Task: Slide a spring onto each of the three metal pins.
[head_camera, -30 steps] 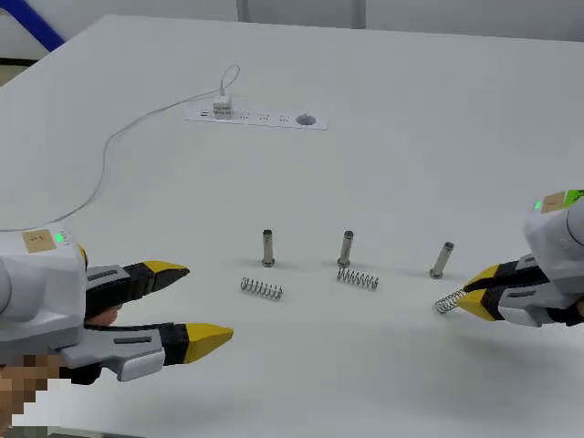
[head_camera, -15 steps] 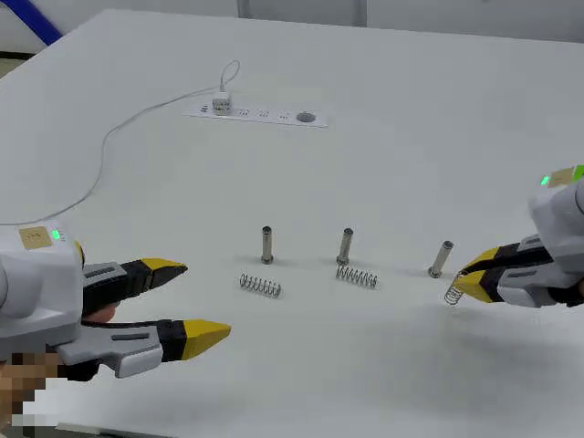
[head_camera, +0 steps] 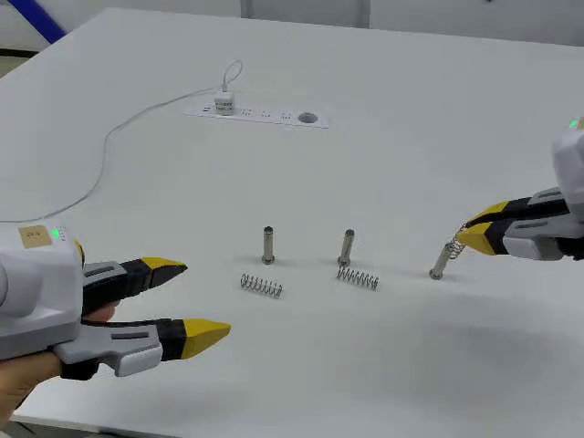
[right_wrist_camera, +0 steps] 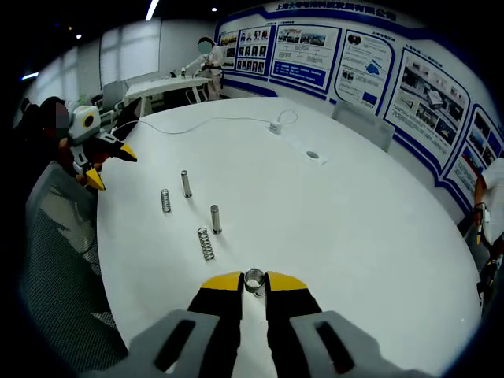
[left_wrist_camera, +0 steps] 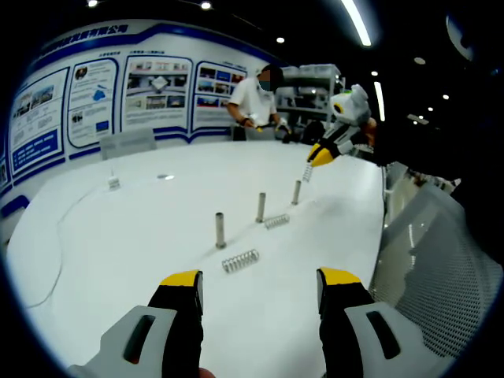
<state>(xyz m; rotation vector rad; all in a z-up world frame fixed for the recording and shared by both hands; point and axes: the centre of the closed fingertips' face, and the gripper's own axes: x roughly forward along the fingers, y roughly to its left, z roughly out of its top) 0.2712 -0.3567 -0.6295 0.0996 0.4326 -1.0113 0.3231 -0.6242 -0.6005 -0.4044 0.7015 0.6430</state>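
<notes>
Down at the near edge of the desk (head_camera: pixel 411 137), the left gripper (head_camera: pixel 208 301) hangs with its jaws spread wide and nothing between them. Just past it, two coils lie flat. The left spring (head_camera: pixel 261 286) sits just in front of the left pin (head_camera: pixel 267 246), and the middle spring (head_camera: pixel 358 278) just in front of the middle pin (head_camera: pixel 347 247). Both pins stand upright and bare.

Over toward the right edge, the right gripper (head_camera: pixel 464 237) is clenched on the held spring (head_camera: pixel 453 247). It pinches the upper coils while the free end dangles at the top of the right pin (head_camera: pixel 439 265). I cannot tell whether the coil has caught the tip. The right gripper view looks down its open bore between the jaw tips.

These look like light, thin wire coils. They will likely flex sideways, squash under a hard pinch, and flick away if they slip. The best hold is a gentle one across the coils near one end, with the bore left open. The slim pins may tip if nudged.

Nothing crowds the work. The power strip (head_camera: pixel 255 115) and its cable (head_camera: pixel 137 123) lie well apart toward the far edge.
</notes>
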